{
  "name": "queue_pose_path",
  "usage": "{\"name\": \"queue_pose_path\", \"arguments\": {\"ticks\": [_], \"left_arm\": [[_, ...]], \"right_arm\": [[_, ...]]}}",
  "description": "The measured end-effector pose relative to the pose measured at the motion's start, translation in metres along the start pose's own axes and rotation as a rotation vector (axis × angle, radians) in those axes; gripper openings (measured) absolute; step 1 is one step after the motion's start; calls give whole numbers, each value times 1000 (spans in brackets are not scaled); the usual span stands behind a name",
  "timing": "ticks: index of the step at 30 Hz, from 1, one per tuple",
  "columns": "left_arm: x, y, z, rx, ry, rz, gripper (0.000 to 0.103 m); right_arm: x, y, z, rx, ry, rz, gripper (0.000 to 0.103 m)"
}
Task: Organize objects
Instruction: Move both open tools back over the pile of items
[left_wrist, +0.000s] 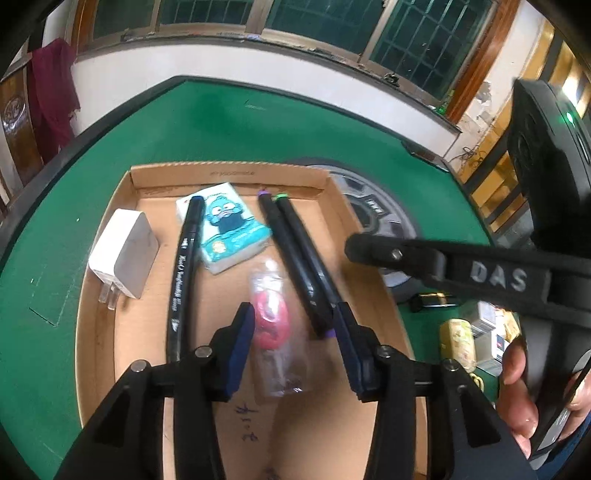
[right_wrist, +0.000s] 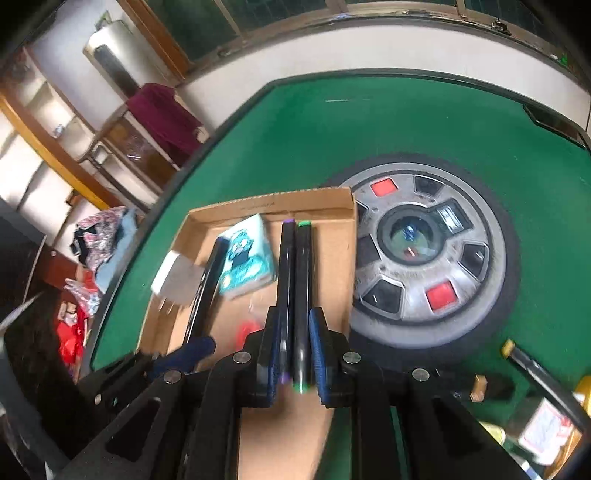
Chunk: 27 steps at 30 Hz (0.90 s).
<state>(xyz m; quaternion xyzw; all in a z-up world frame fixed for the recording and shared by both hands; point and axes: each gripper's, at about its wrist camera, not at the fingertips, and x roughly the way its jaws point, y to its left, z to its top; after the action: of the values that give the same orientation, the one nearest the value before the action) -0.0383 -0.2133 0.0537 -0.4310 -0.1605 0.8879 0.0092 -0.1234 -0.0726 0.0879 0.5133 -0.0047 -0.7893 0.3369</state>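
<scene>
Over the tray (right_wrist: 325, 199), right tongs (right_wrist: 293, 354) level

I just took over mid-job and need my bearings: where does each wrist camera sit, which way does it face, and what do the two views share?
Left wrist: on the left gripper, open above the cardboard tray; a hand shows at right.
Right wrist: on the right gripper, facing along the tray toward the windows, fingers around two black markers.
Shared: tray, markers, tissue pack, white charger, green table.
</scene>
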Motion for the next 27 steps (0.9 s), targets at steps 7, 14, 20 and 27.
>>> {"name": "queue_pose_path", "arguments": {"ticks": [7, 14, 20, 27], "left_arm": [[-38, -49, -26, 106, -62, -45, 52], [-58, -113, -78, 181, -48, -195, 59], [-52, -163, -128, 165, 65, -272, 77], [-27, -213, -152, 241, 122, -137, 81]], "right_arm": [[-59, -22, -54, -19, -78, 49, 18], [-124, -87, -116, 25, -183, 24, 20], [-166, -146, -161, 104, -288, -35, 37], [-180, -191, -184, 235, -295, -63, 59]]}}
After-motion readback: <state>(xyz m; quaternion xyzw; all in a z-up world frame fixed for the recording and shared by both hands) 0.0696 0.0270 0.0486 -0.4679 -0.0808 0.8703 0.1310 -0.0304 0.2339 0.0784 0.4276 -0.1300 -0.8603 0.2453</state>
